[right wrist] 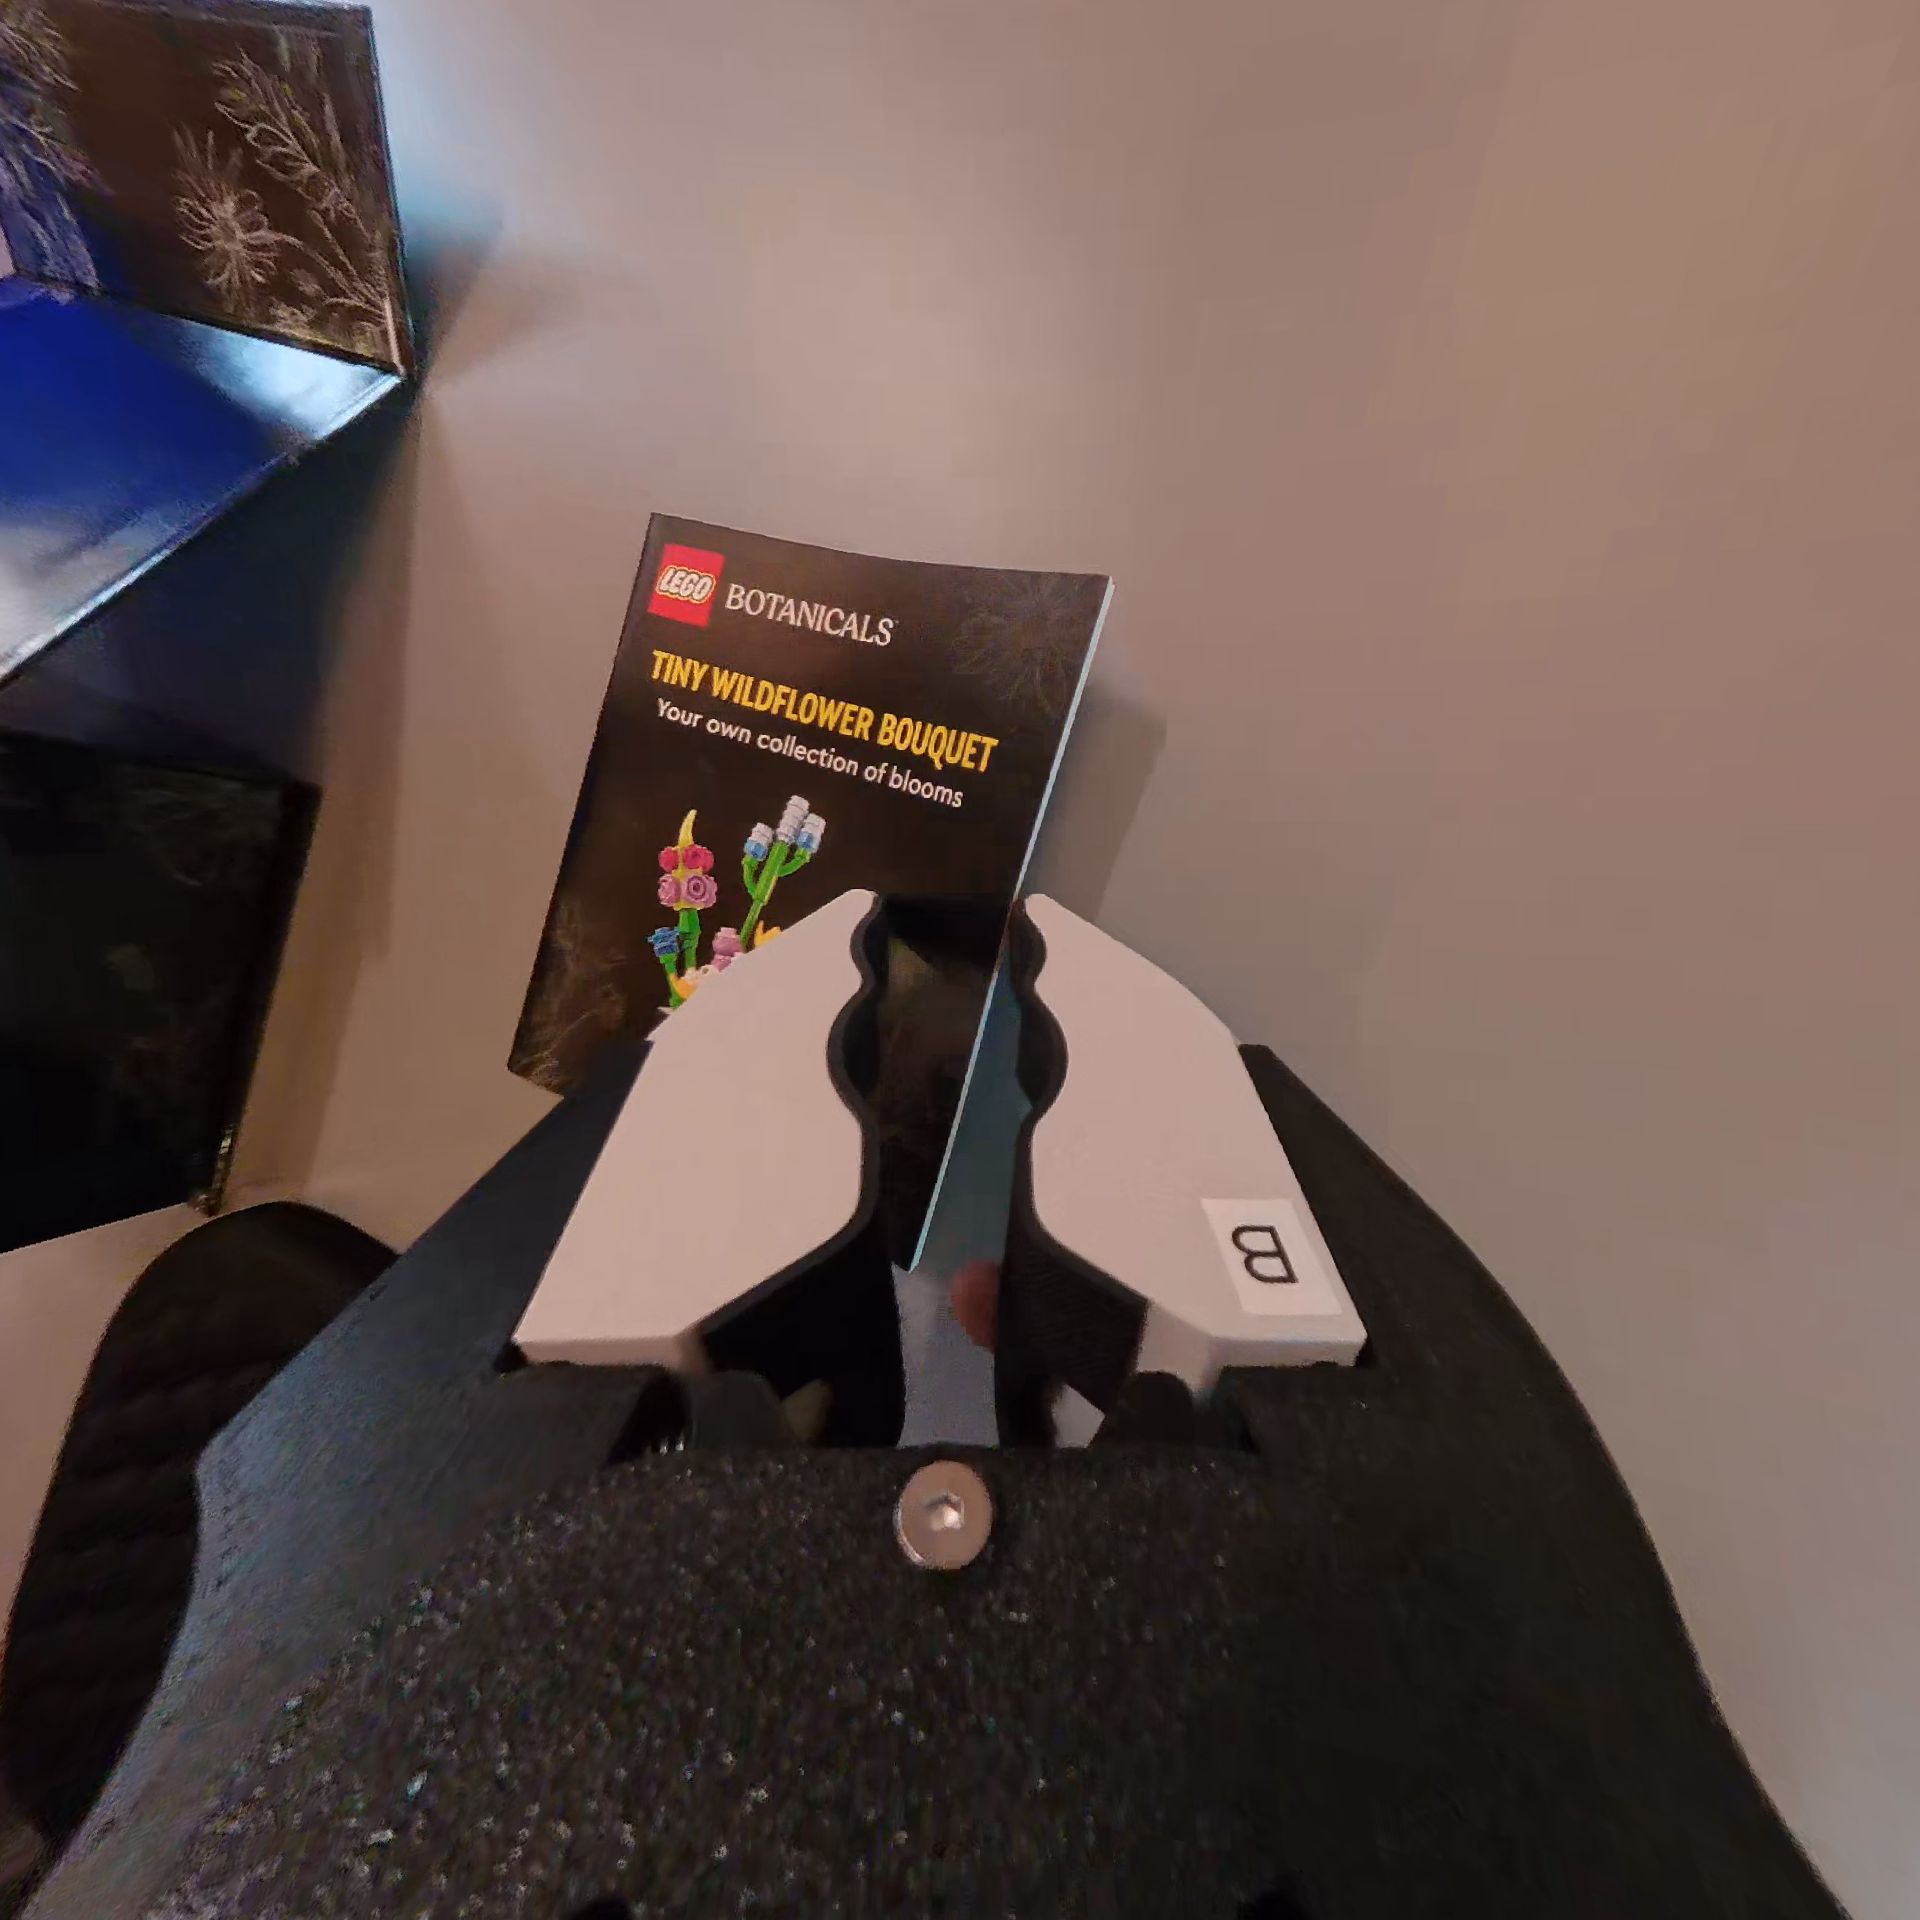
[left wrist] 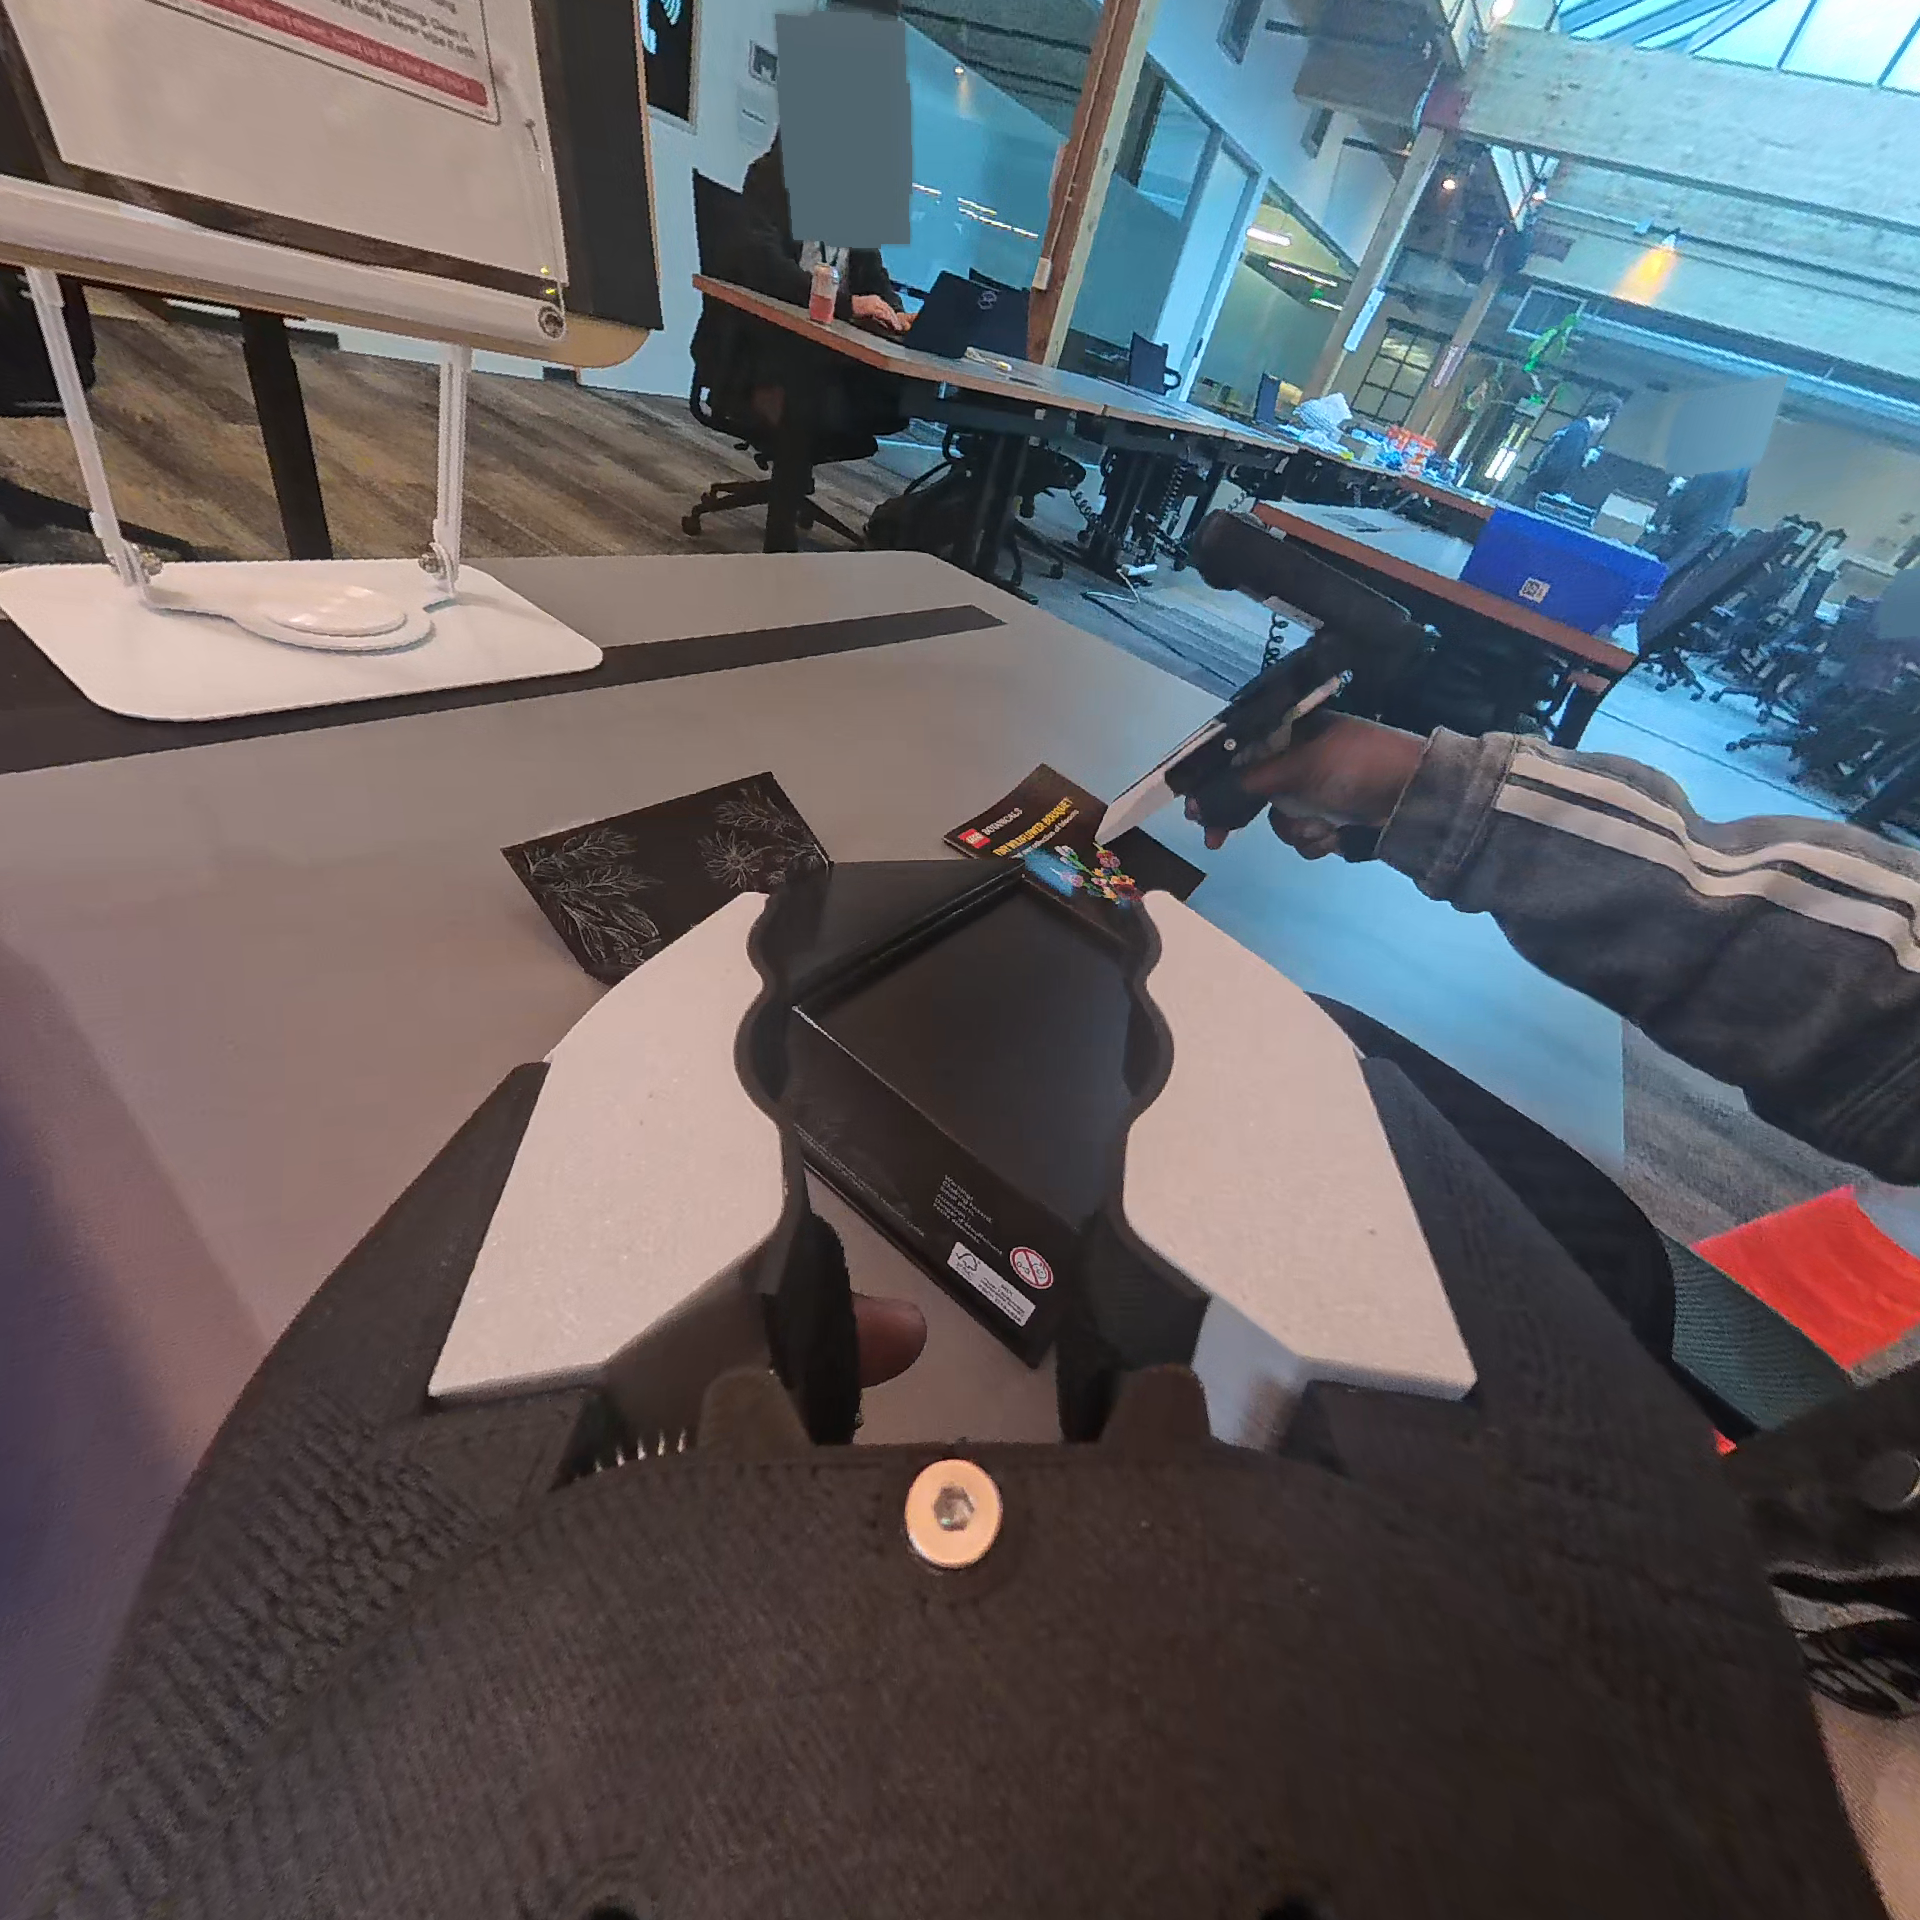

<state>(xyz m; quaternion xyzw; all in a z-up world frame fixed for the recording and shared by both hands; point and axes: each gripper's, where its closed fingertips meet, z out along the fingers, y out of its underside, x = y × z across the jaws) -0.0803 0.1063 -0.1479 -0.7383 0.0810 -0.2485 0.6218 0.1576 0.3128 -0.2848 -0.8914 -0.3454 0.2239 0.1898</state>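
- The left gripper [left wrist: 951,935] is held low with its white fingers [left wrist: 665,1122] spread wide.
- The right gripper [right wrist: 945,925] is gripped by a hand [left wrist: 1320,779] in a striped sleeve [left wrist: 1662,894], its jaws parted narrowly.

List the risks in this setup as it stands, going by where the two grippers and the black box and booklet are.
1. The right gripper stands open around the booklet, apparently gripping nothing, so it may drop or shift.
2. The left gripper straddles the black box near the table edge; a nudge could push the box off.
3. The open box flap could snag.
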